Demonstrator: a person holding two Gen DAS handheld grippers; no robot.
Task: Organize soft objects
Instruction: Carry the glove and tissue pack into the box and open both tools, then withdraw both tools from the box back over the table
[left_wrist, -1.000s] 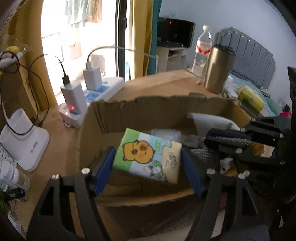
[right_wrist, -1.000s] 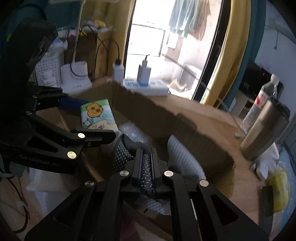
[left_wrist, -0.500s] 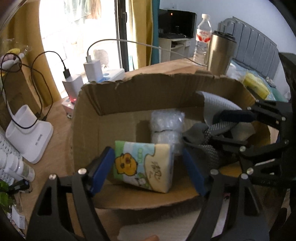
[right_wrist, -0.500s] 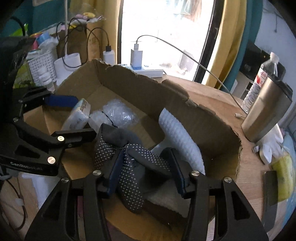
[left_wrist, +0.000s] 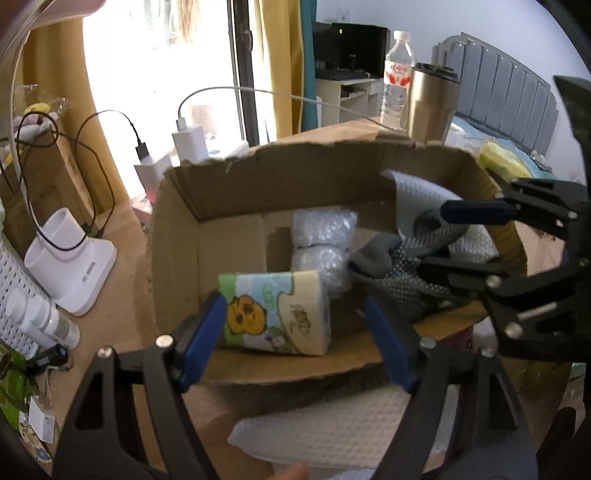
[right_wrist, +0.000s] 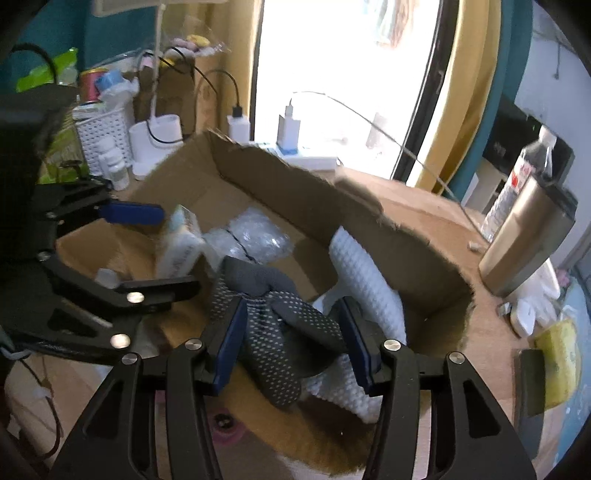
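Lying in the cardboard box (left_wrist: 177, 229), tissue pack (left_wrist: 275, 312) sits long axis across, printed face toward the left gripper (left_wrist: 295, 328), whose fingers are spread, clear on one side. Right view alone shows right gripper (right_wrist: 291, 341) spread around dotted sock (right_wrist: 273, 325), beside white foam sheet (right_wrist: 369, 280).

A bedroom: padded headboard (left_wrist: 517, 96), curtains (left_wrist: 280, 62), cluttered desk (left_wrist: 122, 288).
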